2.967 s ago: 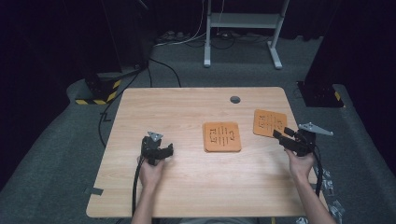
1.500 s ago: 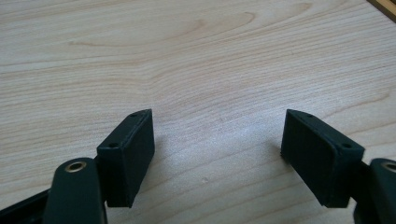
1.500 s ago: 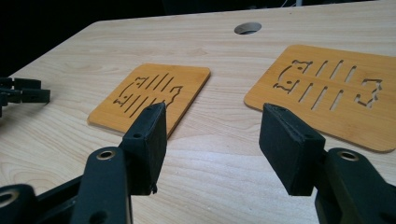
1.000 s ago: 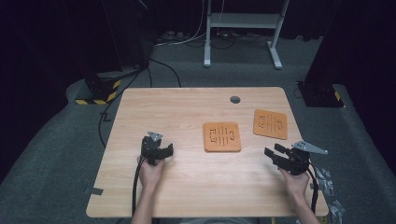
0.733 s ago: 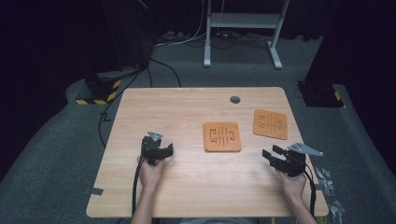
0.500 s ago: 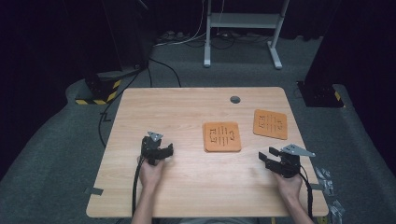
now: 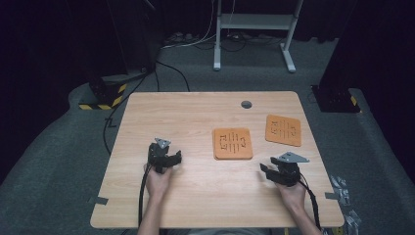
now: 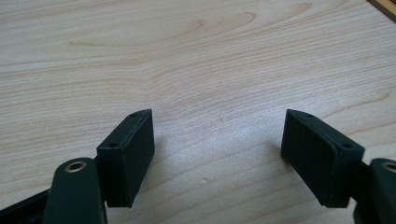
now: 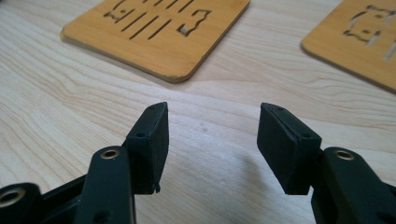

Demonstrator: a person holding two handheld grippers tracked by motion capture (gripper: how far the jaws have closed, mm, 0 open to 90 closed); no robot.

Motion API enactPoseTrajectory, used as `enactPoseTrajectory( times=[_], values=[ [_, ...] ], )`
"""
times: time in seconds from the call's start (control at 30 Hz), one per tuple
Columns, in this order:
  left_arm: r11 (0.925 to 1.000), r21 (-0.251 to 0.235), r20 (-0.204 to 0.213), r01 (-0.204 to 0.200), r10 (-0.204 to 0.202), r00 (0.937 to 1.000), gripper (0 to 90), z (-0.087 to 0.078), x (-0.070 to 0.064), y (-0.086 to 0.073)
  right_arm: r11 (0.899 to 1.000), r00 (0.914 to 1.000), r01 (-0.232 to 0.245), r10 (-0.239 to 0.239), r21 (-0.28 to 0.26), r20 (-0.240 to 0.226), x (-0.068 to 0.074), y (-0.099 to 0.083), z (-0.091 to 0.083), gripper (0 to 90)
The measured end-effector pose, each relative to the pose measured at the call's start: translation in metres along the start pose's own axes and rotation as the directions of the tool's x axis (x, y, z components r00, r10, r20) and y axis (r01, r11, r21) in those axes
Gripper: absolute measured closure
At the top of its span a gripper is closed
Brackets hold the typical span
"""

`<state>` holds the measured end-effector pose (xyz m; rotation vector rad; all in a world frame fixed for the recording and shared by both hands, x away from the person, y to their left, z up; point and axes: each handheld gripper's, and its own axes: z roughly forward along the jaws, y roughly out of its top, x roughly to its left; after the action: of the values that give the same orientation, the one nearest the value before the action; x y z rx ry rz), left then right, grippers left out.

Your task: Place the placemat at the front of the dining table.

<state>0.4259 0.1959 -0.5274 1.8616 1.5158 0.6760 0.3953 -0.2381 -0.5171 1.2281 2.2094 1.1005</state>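
Observation:
Two flat orange wooden coasters with cut-out slots lie on the light wooden table (image 7: 195, 117). One coaster (image 7: 232, 143) (image 9: 159, 28) lies near the middle, the other coaster (image 7: 283, 129) (image 9: 359, 39) toward the right edge. My left gripper (image 7: 169, 159) (image 8: 217, 149) rests low over bare wood at the left, open, with nothing between its jaws. My right gripper (image 7: 269, 172) (image 9: 212, 140) is open and empty, close to the table just in front of and to the right of the middle coaster.
A small dark round grommet (image 7: 246, 104) sits near the table's far edge. Cables trail from both grippers toward the front edge. Grey carpet (image 7: 58, 147), a black and yellow striped base (image 7: 103, 95) and a white frame (image 7: 254, 29) lie beyond the table.
My right gripper has drawn back from beside the right coaster, toward the front edge and leftward. Both coasters and the left gripper have stayed put.

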Motion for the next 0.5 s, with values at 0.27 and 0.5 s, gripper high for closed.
enactPoseTrajectory(
  times=[0.27, 0.5],
  values=[
    [1.0, 0.0, 0.001, 0.0, 0.0, 1.0, 25.6, 0.0, 0.0, 0.0, 0.994, 0.998, 0.061, -0.062, 0.087, 0.012, 0.006, 0.005, 0.014, 37.7],
    [1.0, 0.001, 0.001, 0.001, -0.001, 1.0, 25.6, 0.0, 0.0, 0.0, 0.994, 0.9981, 0.059, -0.061, 0.089, 0.009, 0.006, 0.005, 0.015, 36.8]
  ],
)
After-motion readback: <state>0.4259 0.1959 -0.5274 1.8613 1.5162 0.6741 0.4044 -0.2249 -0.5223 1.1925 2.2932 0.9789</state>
